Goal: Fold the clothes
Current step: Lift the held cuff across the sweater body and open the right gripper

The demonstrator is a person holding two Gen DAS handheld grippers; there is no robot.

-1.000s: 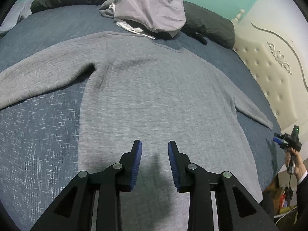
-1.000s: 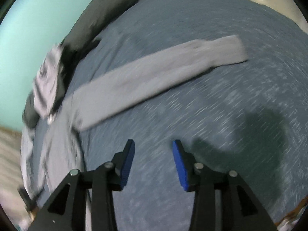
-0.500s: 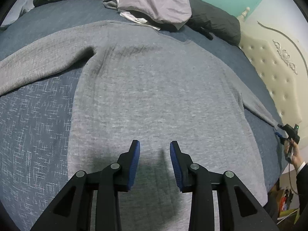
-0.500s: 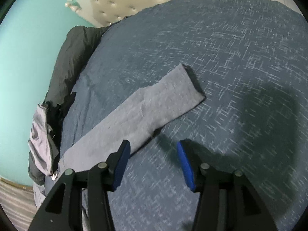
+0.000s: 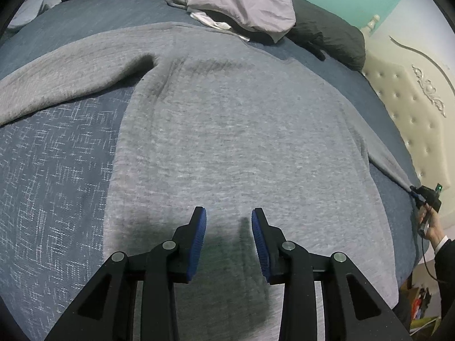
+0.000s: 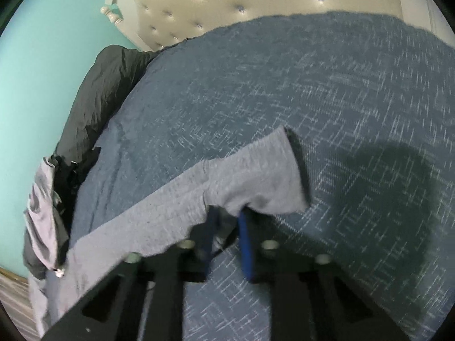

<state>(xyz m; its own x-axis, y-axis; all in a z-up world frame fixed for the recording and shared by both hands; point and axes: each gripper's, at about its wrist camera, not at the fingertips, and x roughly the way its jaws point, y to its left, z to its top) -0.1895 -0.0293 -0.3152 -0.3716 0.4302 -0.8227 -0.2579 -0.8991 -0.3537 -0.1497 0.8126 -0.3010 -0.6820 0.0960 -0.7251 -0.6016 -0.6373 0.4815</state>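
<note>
— Since the earlier pictures, the right gripper (image 6: 227, 221) is coming much closer to the end of the sweater sleeve (image 6: 256, 179), and its jaws are closing on it now. Before, they were standing wide above the bedcover.

— Is the cloth really between them?

— Yes. The blue pads (image 6: 246, 244) are sitting close together, and the lower edge of the sleeve near the cuff is going in between them. The view is blurred, so I cannot say how much cloth is caught.

— And the left gripper (image 5: 229, 224)?

— It is hanging over the lower part of the grey sweater (image 5: 227, 142) with the fingers (image 5: 199, 236) apart and nothing between them.

— Where is the sweater lying?

— It is lying flat on the blue bedcover (image 5: 57, 170), both sleeves stretched out to the sides. At the far edge a pale lilac garment (image 5: 244, 2) is sitting crumpled on dark pillows (image 5: 327, 31), beside the cream tufted headboard (image 5: 412, 108).

— Is the person showing?

— Only a hand (image 5: 432, 224) at the right edge of the left view.
</note>
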